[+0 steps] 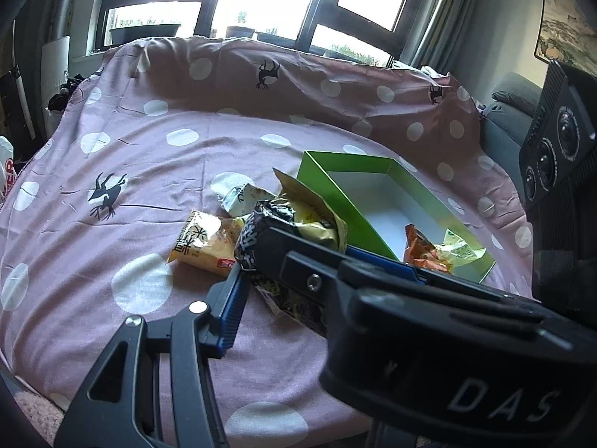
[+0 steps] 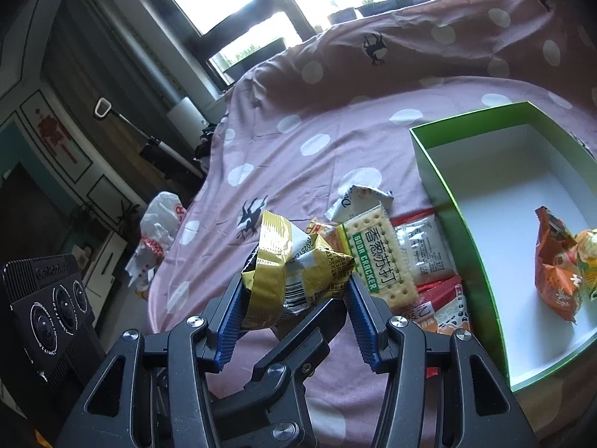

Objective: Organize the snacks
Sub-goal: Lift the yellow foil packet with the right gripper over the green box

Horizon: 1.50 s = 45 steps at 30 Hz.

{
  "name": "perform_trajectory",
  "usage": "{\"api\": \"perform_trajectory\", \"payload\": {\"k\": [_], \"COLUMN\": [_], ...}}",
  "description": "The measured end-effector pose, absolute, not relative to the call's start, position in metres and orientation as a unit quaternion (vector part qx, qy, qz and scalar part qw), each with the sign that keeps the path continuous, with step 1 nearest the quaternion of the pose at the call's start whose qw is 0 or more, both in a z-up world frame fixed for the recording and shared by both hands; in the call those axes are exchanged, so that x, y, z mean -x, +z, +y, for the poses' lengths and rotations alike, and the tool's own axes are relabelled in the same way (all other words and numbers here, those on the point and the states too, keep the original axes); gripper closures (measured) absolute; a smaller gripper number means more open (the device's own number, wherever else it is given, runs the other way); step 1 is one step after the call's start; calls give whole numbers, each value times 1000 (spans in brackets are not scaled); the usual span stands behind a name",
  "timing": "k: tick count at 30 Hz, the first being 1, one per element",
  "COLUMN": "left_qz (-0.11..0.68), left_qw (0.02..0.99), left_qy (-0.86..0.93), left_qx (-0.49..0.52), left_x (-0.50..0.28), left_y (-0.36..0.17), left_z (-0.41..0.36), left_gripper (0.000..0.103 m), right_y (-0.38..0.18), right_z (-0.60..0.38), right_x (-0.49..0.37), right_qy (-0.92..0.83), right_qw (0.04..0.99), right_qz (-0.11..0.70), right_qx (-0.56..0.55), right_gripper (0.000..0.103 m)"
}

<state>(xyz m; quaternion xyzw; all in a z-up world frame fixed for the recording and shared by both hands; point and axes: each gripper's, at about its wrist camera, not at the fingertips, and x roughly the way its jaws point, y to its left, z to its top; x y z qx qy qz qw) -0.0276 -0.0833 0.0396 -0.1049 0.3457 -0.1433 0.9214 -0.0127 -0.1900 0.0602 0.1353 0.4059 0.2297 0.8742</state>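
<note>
- Your right gripper [image 2: 294,295] is clenched on a crumpled yellow snack packet [image 2: 298,268]; a barcode and small print show on the wrapper, too creased to read.
- Your left gripper [image 1: 298,257] grasps a black-and-white patterned packet [image 1: 257,240], its blue pads pressing both sides.
- Just beyond the yellow packet lies a cracker pack [image 2: 377,257] whose green band reads "SODA CRACKER", beside Chinese characters.
- A yellow biscuit packet [image 1: 205,244] with Chinese lettering rests on the pink polka-dot cloth [image 1: 149,171], left of your left gripper.
- The green box [image 2: 451,201] sits to the right, an orange packet [image 2: 556,265] lying on its white floor near the front corner.
- The gripper body in the left wrist view carries the letters "DAS".
</note>
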Motion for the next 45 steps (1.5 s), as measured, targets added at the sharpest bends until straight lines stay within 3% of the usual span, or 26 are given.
{"api": "perform_trajectory", "payload": {"k": [21,45], "left_qz": [317,334], "left_qw": [928,913], "left_qy": [-185,-231], "left_qx": [59,43], "left_x": [25,7], "left_y": [70,65], "left_z": [-146,-192], "left_gripper": [55,55], "right_y": [92,88], "right_z": [-256,-305], "right_x": [24,20], "right_qy": [201,150], "right_qw": [898,901], "right_qz": [354,354], "right_qx": [-168,-202], "right_gripper": [48,48]}}
